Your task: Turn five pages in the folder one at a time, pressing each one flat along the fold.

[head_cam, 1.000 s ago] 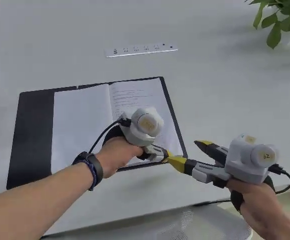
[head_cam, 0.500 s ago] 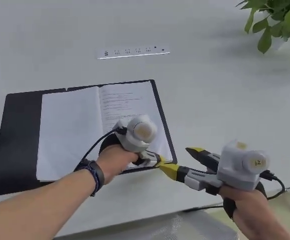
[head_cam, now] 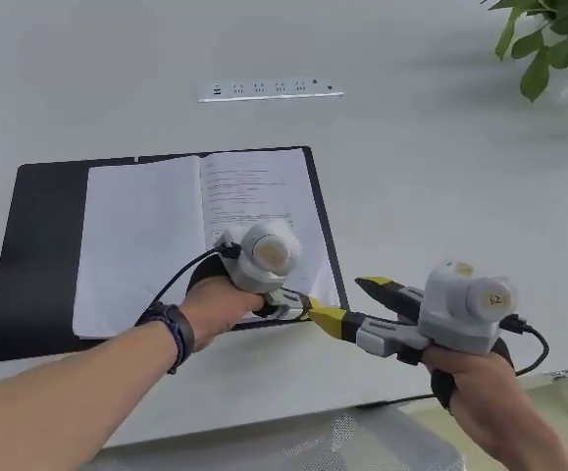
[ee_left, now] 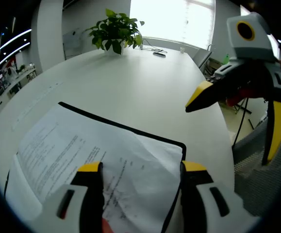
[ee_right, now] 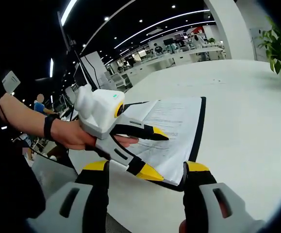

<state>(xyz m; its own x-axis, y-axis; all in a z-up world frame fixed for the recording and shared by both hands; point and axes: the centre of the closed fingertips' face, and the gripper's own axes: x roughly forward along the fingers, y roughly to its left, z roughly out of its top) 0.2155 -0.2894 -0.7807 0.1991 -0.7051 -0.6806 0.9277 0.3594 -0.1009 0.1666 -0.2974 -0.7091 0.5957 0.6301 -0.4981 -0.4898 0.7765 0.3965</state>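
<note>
We held the left gripper (ee_left: 141, 169) with its jaws spread over the lower right corner of the printed page (head_cam: 259, 201) in the black folder (head_cam: 38, 255). The right gripper (ee_right: 146, 167), its jaws likewise apart, hung just beside it, off the folder's edge. The folder lay open on the white table (head_cam: 440, 177), a power strip (head_cam: 269, 89) beyond it and a plant (head_cam: 548, 39) at the far corner.

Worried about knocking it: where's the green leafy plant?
The green leafy plant is top right in the head view, on the white table beyond the black folder.
</note>
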